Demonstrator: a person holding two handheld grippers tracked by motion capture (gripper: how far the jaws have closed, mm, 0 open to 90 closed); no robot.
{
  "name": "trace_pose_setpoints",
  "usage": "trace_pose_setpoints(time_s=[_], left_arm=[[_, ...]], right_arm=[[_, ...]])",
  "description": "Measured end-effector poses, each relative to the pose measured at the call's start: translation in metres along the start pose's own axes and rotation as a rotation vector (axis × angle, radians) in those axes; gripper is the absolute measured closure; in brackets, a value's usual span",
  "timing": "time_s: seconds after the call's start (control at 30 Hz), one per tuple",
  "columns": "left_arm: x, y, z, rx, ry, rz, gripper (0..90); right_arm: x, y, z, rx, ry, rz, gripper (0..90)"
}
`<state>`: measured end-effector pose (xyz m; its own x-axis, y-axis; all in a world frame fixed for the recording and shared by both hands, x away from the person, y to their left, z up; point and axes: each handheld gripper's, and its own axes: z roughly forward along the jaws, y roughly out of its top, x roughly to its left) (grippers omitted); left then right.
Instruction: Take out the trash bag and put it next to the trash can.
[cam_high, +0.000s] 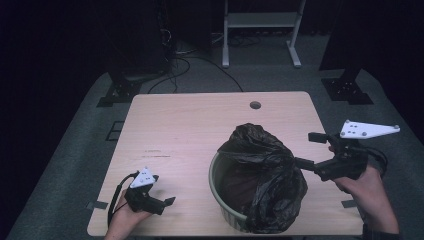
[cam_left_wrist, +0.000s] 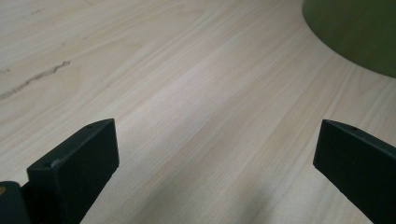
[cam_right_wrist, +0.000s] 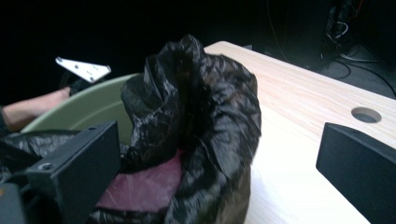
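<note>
both tongs gape wide, empty: left tongs (cam_high: 167, 201) over bare table (cam_high: 190, 125), right tongs (cam_high: 305, 150) beside bag-lined bin (cam_high: 220, 192).

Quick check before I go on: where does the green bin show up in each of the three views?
High view: green bin at lower centre of the table, black bag draped over its right side.
Left gripper view: a curve of its green wall at the top right corner.
Right gripper view: its rim at centre left, behind the bag.
Shared landmark: the light wood table.
</note>
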<state>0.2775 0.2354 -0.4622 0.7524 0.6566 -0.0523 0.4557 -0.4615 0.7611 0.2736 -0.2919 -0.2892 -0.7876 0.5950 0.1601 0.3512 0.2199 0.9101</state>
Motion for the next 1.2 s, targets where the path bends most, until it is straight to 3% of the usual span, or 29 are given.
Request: trace_pose_setpoints(time_s=[0.33, 0.53, 0.73, 0.97, 1.07, 1.2], left_arm=[[0.002, -0.006, 0.011, 0.059, 0.008, -0.001, 0.0], [0.006, -0.01, 0.014, 0.074, 0.005, -0.025, 0.0], [0.007, -0.012, 0.014, 0.058, 0.011, -0.037, 0.0], [0.005, -0.013, 0.016, 0.06, 0.035, -0.009, 0.0], [0.003, -0.013, 0.017, 0.063, 0.048, 0.01, 0.0], [0.003, -0.013, 0.017, 0.064, 0.054, 0.017, 0.0]], right_arm=[[0.009, 0.019, 0.01, -0.022, 0.025, -0.023, 0.0], [0.008, 0.015, 0.024, 0.018, 0.014, -0.021, 0.0], [0.007, 0.004, 0.037, 0.084, -0.015, -0.019, 0.0], [0.008, -0.006, 0.043, 0.139, -0.051, -0.027, 0.4], [0.008, -0.012, 0.042, 0.14, -0.058, -0.028, 13.2], [0.005, -0.016, 0.039, 0.143, -0.026, 0.002, 21.4]])
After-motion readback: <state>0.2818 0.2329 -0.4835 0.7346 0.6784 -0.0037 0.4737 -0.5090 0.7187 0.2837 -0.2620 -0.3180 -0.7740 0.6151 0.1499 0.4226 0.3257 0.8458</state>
